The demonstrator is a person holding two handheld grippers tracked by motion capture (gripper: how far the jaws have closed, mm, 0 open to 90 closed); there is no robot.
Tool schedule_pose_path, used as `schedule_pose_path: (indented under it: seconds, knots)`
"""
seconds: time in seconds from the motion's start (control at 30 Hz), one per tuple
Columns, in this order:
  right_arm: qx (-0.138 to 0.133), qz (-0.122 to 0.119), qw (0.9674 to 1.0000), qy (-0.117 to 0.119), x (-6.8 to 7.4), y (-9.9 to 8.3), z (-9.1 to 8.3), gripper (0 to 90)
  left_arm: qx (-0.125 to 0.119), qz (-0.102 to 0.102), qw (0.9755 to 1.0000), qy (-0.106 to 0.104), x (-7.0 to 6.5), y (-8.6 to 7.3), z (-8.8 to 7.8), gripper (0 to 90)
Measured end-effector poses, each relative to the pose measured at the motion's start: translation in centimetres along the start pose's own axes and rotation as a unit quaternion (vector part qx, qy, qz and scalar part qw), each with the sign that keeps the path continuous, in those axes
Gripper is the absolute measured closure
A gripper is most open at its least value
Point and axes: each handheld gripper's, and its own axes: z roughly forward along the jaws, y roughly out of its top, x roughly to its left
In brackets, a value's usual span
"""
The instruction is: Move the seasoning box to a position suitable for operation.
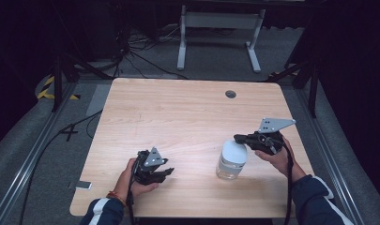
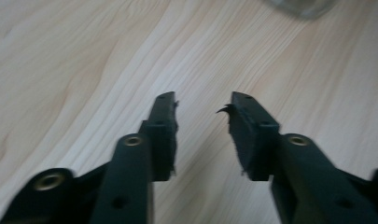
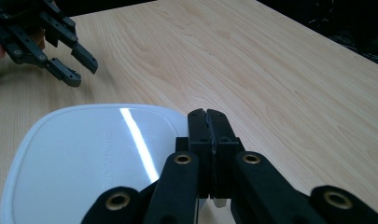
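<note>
the jar [image 2: 302, 6] is blurred and cut off by the left gripper view's top edge.

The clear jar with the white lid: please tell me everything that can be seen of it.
The jar stands upright on the wooden table, near its front right part. Its body looks like clear plastic or glass; contents cannot be told. The lid is white, glossy, rounded-square, with faint raised lettering. The right gripper, jaws shut, rests at the lid's edge; whether it pinches a tab there is unclear. The left gripper is apart from it, open.
</note>
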Motion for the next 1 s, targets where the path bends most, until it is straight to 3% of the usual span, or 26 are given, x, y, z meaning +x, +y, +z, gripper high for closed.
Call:
schedule_pose_path:
  seconds: [0.1,0.2,0.27,0.4,0.63,1.0]
  knots:
    - [-0.001,0.002,1.0000,-0.001,-0.1,-0.1,0.0,89.9,-0.025,0.019,0.9993,-0.019,-1.1,2.1,0.5,76.6]
    - [-0.001,0.002,1.0000,-0.002,-0.1,-0.1,0.0,89.9,-0.048,0.043,0.9969,-0.045,-2.5,4.3,1.5,85.1]
    - [-0.001,0.001,1.0000,-0.005,-0.1,-0.1,0.0,89.9,-0.057,0.060,0.9944,-0.066,-3.3,5.6,2.2,88.0]
    - [-0.002,0.003,1.0000,-0.006,0.0,-0.1,-0.1,89.9,-0.062,0.088,0.9910,-0.079,-4.6,7.6,3.7,89.5]
    - [-0.003,0.003,1.0000,-0.006,-0.1,-0.2,-0.1,89.8,-0.079,0.089,0.9885,-0.093,-5.3,9.3,4.8,89.6]
    - [-0.002,-0.001,0.9999,-0.015,0.0,-0.3,-0.1,89.9,-0.095,0.093,0.9880,-0.078,-5.1,10.6,4.5,88.9]
